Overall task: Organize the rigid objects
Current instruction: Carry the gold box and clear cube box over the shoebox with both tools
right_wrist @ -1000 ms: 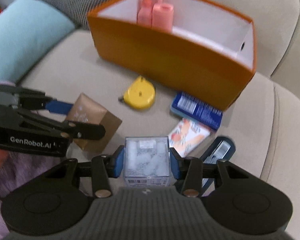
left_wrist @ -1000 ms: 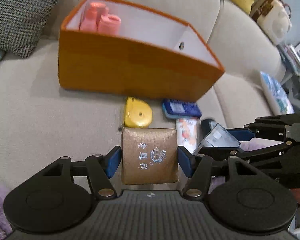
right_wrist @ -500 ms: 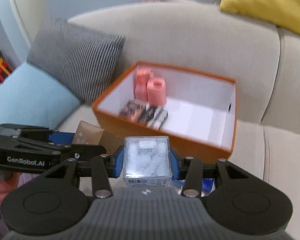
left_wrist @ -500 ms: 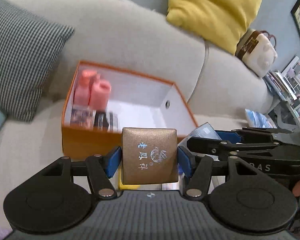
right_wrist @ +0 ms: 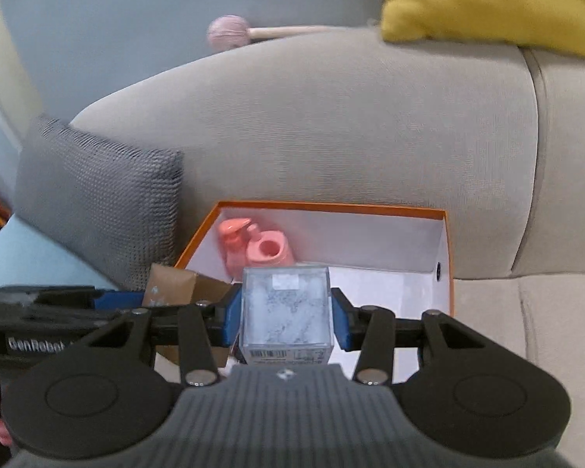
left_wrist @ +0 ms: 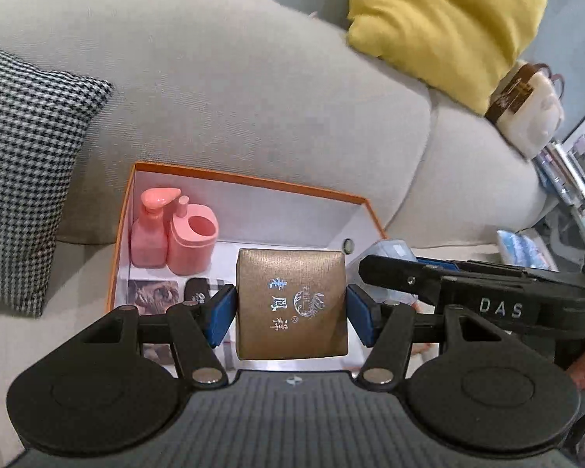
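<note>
The sofa (left_wrist: 253,89) carries everything here, and the orange box (left_wrist: 249,181) sits on its seat against the backrest, open side up. In the box's back left corner stand a pink pump bottle (left_wrist: 149,230) and a pink holder (left_wrist: 193,240), touching each other; flat dark packets (left_wrist: 154,292) lie along its front left edge. The rest of the white floor looks bare.

The left gripper (left_wrist: 291,308) is clamped on a gold case (left_wrist: 291,304), held above the box's front edge. The right gripper (right_wrist: 286,318) is clamped on a clear cube (right_wrist: 286,308), also poised over the front of the box.

The main risk, as I judge it, is the two tools fouling each other: they hang side by side over one opening, and the left tool's arm crosses close in front of the right view. Lowering both at once could knock a finger against the other tool or the box wall. A release from this height could tip the gold case onto the packets or against the pink bottle.

A second ago both tools were low over the seat cushion, in front of the box, with a yellow tape measure and other small items below them. Now both loads are lifted and carried over the box mouth, grips unchanged.
</note>
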